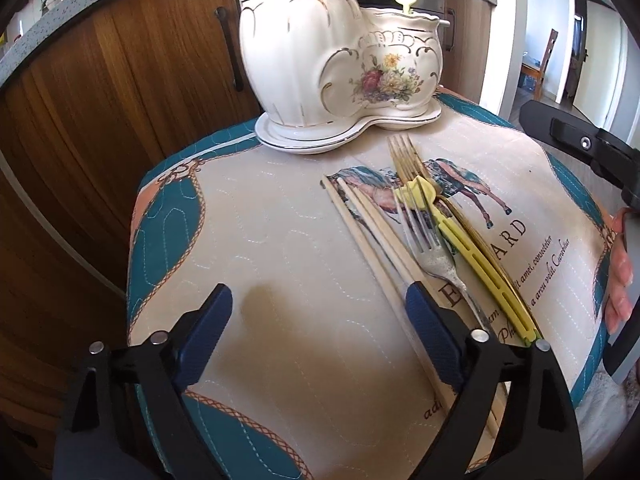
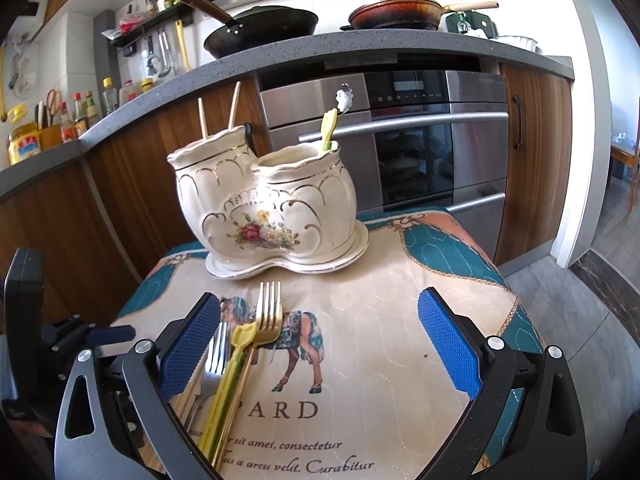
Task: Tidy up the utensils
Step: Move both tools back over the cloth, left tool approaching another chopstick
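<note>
A white ceramic double holder (image 1: 320, 60) (image 2: 264, 200) stands at the far end of the horse-print mat. Two chopsticks (image 2: 236, 104) stick out of its taller pot, and a yellow utensil (image 2: 328, 124) and a flower-topped one out of the lower pot. On the mat lie a pair of chopsticks (image 1: 372, 232), a silver fork (image 1: 436, 256) (image 2: 214, 356), a yellow plastic utensil (image 1: 472, 248) (image 2: 232, 364) and a gold fork (image 1: 404, 156) (image 2: 268, 312). My left gripper (image 1: 316, 296) is open low over the mat, its right finger over the chopsticks. My right gripper (image 2: 320, 300) is open above the forks, holding nothing.
The quilted mat (image 1: 280, 240) (image 2: 380, 320) covers a small surface whose edges drop off on all sides. Wooden cabinets (image 1: 120, 100) and an oven (image 2: 420, 140) stand behind. Pans (image 2: 260, 28) sit on the counter. A person's hand (image 1: 620, 272) shows at the right edge.
</note>
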A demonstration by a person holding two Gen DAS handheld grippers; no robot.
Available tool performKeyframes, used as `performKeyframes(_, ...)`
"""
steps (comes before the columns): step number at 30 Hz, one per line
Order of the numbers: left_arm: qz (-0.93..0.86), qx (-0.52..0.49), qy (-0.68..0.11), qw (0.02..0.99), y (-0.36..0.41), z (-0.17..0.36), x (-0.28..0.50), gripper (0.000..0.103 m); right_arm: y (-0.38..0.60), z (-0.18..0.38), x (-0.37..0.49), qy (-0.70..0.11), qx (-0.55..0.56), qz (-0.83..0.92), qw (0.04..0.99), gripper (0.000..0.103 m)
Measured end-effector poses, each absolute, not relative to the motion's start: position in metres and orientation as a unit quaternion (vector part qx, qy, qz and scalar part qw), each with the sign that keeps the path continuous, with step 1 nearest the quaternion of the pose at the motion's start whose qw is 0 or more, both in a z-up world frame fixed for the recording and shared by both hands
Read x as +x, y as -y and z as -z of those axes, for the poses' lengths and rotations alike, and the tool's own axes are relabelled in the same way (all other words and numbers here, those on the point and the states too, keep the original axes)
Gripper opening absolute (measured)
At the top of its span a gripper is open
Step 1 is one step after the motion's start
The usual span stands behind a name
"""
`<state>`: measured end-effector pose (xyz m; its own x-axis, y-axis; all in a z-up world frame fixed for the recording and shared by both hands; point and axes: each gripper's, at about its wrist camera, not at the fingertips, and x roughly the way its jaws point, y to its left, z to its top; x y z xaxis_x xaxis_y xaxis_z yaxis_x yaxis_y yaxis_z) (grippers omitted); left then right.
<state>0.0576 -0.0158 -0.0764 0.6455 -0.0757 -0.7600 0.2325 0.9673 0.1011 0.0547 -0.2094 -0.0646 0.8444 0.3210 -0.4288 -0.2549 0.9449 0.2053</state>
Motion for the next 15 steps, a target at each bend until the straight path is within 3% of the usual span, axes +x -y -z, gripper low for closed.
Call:
performKeyframes(7, 0.132, 0.087, -0.419, 0.894, 0.017, 0.076, 0.062, 0.051, 0.202, 0.067, 0.056, -0.259, 0.051, -0.155, 0.952, 0.098)
performKeyframes(11, 0.13, 0.1, -0.416, 0.894, 0.011, 0.075, 0.063, 0.027, 0.194, 0.073, 0.059, -0.298, 0.028, -0.163, 0.94, 0.095)
performKeyframes(12, 0.127, 0.098, -0.417, 0.895, 0.008, 0.075, 0.065, 0.021, 0.19, 0.076, 0.06, -0.31, 0.022, -0.17, 0.935, 0.093)
performKeyframes(15, 0.121, 0.09, -0.419, 0.896, 0.003, 0.075, 0.067, 0.013, 0.18, 0.083, 0.061, -0.331, 0.006, -0.184, 0.926, 0.075)
